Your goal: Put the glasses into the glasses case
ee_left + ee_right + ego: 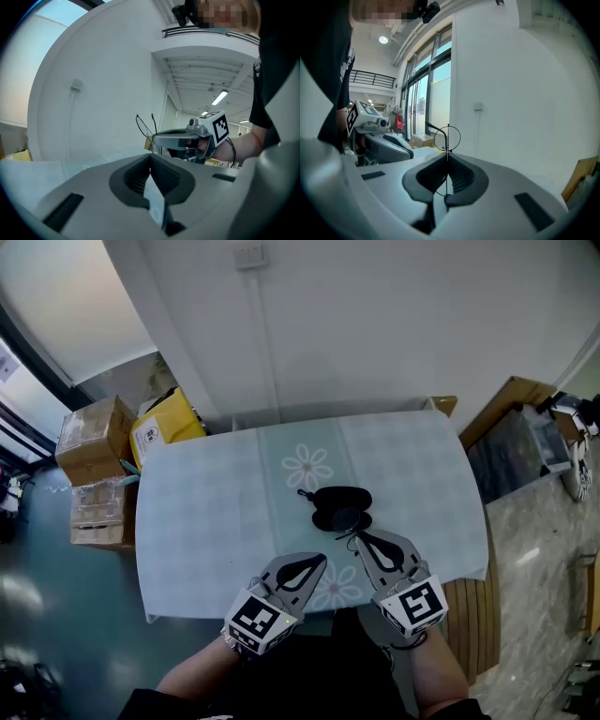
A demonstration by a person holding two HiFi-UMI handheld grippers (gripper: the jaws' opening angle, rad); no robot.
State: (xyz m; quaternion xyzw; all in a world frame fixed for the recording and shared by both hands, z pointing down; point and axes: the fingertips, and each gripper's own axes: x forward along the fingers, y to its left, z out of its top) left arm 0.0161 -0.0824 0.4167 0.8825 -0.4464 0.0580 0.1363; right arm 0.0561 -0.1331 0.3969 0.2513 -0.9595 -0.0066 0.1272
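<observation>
A black glasses case (342,506) lies near the middle of the table (206,512), which has a pale blue cloth; the case looks open, as two overlapping ovals. Thin wire glasses (447,138) with round lenses stand upright, pinched in my right gripper (447,158), which is shut on them. In the head view the right gripper (359,538) sits just in front of the case, its tips almost at the case's near edge. My left gripper (322,562) is beside it to the left, shut with nothing in it. The left gripper view shows the glasses (146,124) sticking up from the right gripper.
Stacked cardboard boxes (94,442) and a yellow box (166,426) stand on the floor left of the table. A wooden panel (506,397) leans at the right. A white wall (375,324) runs behind the table. Both grippers are over the table's front edge.
</observation>
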